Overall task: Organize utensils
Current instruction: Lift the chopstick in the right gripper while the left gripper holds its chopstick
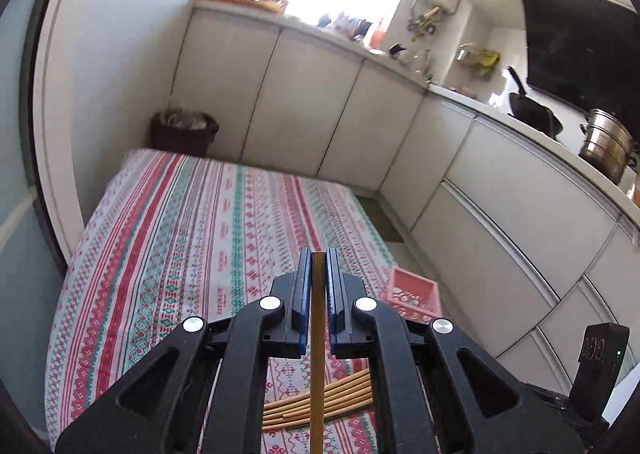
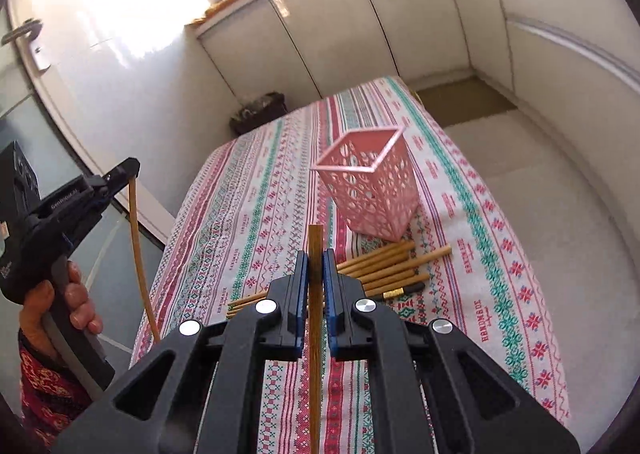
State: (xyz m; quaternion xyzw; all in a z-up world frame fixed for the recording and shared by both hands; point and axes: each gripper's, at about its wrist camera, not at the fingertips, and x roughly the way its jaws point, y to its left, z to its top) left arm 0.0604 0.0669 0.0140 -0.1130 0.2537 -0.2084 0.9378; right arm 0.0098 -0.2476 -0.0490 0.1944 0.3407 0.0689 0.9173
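Both grippers, left gripper (image 1: 319, 286) and right gripper (image 2: 316, 282), clamp a slim bamboo chopstick (image 2: 315, 318) each: light, stiff, slippery; pink perforated basket (image 2: 370, 190) at one o'clock.

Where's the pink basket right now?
In the right wrist view the pink basket stands upright on the striped tablecloth, just beyond the pile of loose chopsticks, ahead and slightly right of the right gripper.

Both wrist views look obliquely down, sharing the patterned tablecloth (image 1: 180, 234) and pink basket (image 2: 368, 190).
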